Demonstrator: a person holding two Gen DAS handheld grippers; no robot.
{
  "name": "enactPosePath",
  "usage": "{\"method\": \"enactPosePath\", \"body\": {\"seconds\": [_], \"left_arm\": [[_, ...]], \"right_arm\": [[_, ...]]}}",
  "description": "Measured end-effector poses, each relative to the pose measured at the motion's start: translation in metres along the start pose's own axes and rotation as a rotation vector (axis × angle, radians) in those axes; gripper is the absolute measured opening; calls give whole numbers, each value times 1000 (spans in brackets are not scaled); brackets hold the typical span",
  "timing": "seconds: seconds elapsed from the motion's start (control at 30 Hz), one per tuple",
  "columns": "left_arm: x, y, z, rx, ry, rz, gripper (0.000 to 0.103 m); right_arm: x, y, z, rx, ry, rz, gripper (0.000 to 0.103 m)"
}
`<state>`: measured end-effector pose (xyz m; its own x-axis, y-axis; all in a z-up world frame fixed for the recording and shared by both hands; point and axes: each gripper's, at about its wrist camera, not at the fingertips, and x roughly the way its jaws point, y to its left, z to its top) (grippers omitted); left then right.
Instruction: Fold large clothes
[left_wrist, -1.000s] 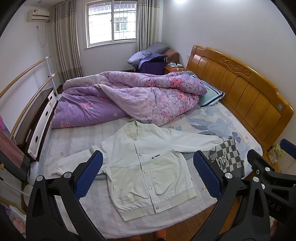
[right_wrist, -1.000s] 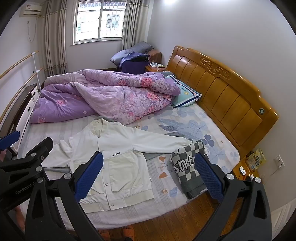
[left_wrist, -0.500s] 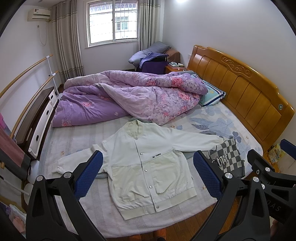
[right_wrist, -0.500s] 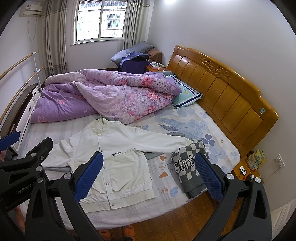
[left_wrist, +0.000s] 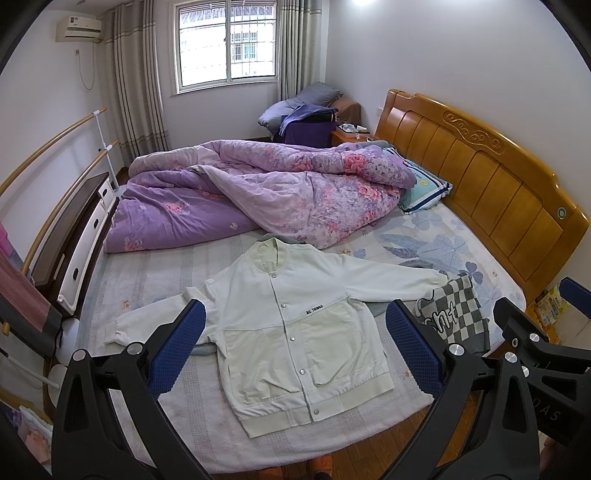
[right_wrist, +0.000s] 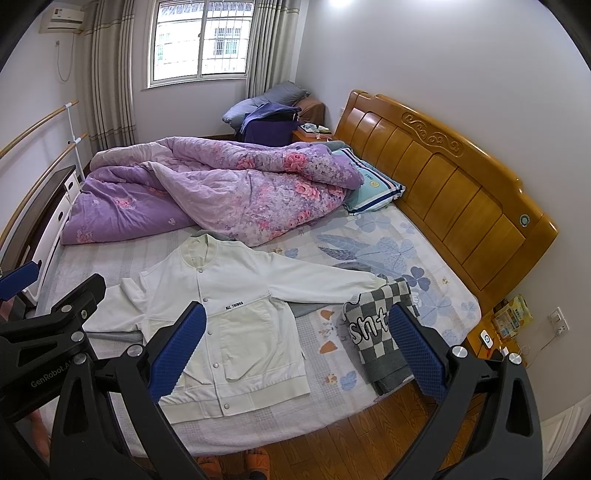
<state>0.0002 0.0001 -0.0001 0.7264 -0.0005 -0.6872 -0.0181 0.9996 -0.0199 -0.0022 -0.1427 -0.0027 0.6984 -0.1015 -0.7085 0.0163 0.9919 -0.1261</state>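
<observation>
Little has moved since the earlier frame: both views shifted only slightly. White jacket (left_wrist: 295, 328) lies flat, buttoned, sleeves spread, on the bed (left_wrist: 147, 280) at 6 o'clock of the purple quilt (left_wrist: 266, 192). Checkered sweater (right_wrist: 380, 336) at its 3 o'clock. Left gripper (left_wrist: 295, 349) and right gripper (right_wrist: 295, 349) gape wide, empty, above the bed.

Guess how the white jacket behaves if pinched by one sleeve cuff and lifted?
Likely floppy: the white jacket lies flat and limp, so its body would probably trail and drag across the bed sheet. Snapped shut down the front, it should move as one piece.
</observation>
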Motion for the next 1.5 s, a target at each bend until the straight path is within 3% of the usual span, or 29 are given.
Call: {"method": "enactPosePath", "body": {"seconds": [1.1, 1.5], "left_arm": [[0, 0, 0, 0, 5, 3, 98], [15, 1, 0, -22, 39, 29, 98]], "right_arm": [[4, -2, 3, 0, 6, 5, 95], [26, 0, 1, -20, 32, 42, 95]]}}
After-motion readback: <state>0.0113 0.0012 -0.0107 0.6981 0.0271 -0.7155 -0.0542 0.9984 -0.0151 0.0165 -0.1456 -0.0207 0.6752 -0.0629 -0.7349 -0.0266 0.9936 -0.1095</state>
